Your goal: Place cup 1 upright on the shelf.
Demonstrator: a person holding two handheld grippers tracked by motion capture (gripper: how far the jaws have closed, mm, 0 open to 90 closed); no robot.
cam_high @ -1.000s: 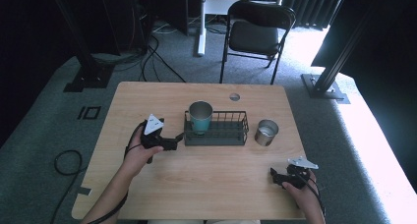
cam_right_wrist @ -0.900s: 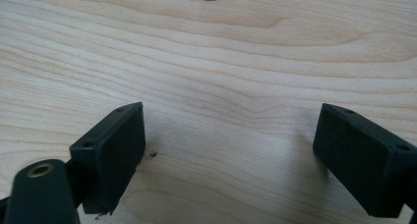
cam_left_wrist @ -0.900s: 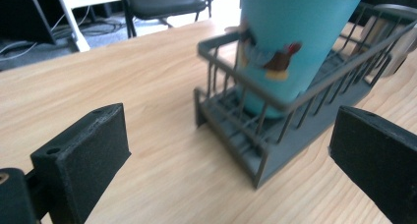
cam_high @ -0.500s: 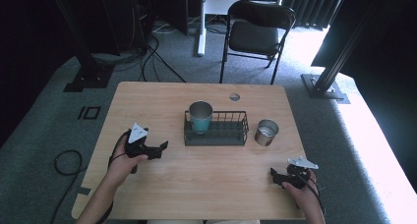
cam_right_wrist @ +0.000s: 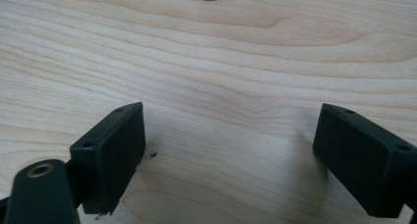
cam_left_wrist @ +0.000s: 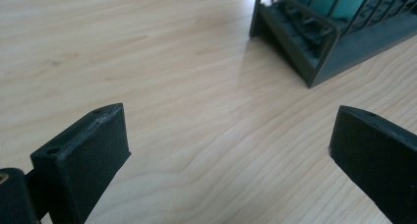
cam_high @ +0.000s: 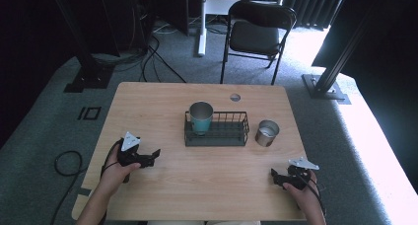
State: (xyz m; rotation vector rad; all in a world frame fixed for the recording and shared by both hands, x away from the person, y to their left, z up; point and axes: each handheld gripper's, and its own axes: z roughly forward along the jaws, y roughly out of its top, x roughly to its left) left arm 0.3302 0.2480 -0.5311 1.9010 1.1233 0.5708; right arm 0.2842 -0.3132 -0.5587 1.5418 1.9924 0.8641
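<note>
Left claw (cam_high: 156, 153) gapes wide, holding nothing, low over the surface (cam_high: 148, 101); the teal cup (cam_high: 201, 117) stands upright in the wire rack (cam_high: 231, 136), ahead and rightward. Right claw (cam_high: 274, 175), equally open and empty, lies farther off

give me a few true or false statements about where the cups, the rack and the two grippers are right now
1. The teal cup stands in the left end of the wire rack. True.
2. The metal cup sits inside the rack. False: it stands on the table, right of the rack.
3. The left gripper is open and holds nothing. True; its fingers are spread over bare wood.
4. The right gripper is shut on the metal cup. False: it is open, near the table's front edge, apart from the cup.
</note>
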